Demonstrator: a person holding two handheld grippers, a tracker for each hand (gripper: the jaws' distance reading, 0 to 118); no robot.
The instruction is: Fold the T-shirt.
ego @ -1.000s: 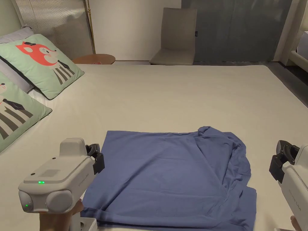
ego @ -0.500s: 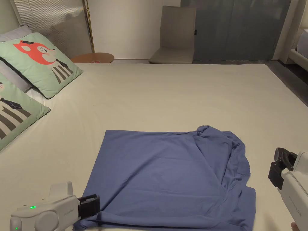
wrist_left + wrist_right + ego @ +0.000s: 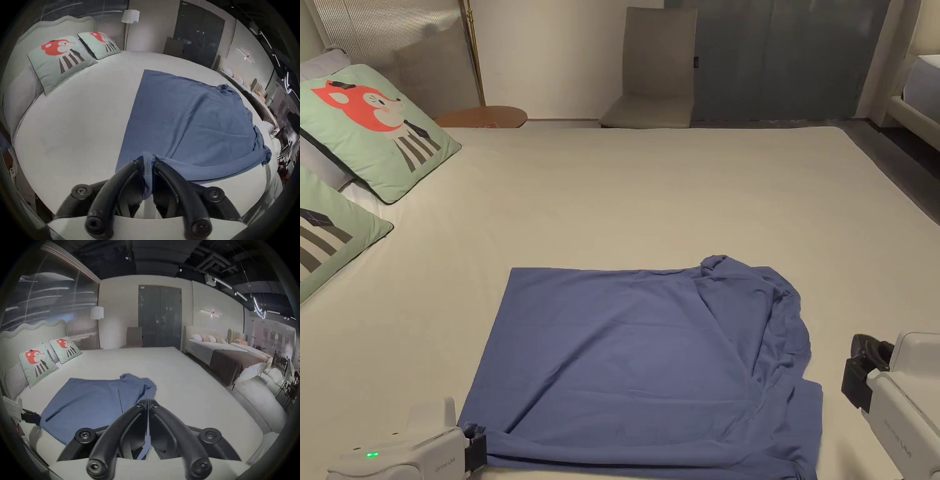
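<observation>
On the near half of the bed, a blue T-shirt lies spread almost flat, its collar end bunched toward the right and a long fold running along its near edge. At far left, two green fox-print cushions lean at the head of the bed, well apart from the shirt. At the shirt's near-left corner sits the left gripper; in the left gripper view its fingers are drawn close together with a stitched hem of the T-shirt pinched between them, both pressing on the cloth. Beyond the bed, a round wooden side table stands beside the upper cushion, and farther right a beige chair rests against the wall next to a dark double door. To the right of the shirt, the right gripper is just beside the garment's right edge without touching it in the head view; in the right gripper view its fingers meet tip to tip, holding nothing, with the T-shirt lying ahead and to the left.
</observation>
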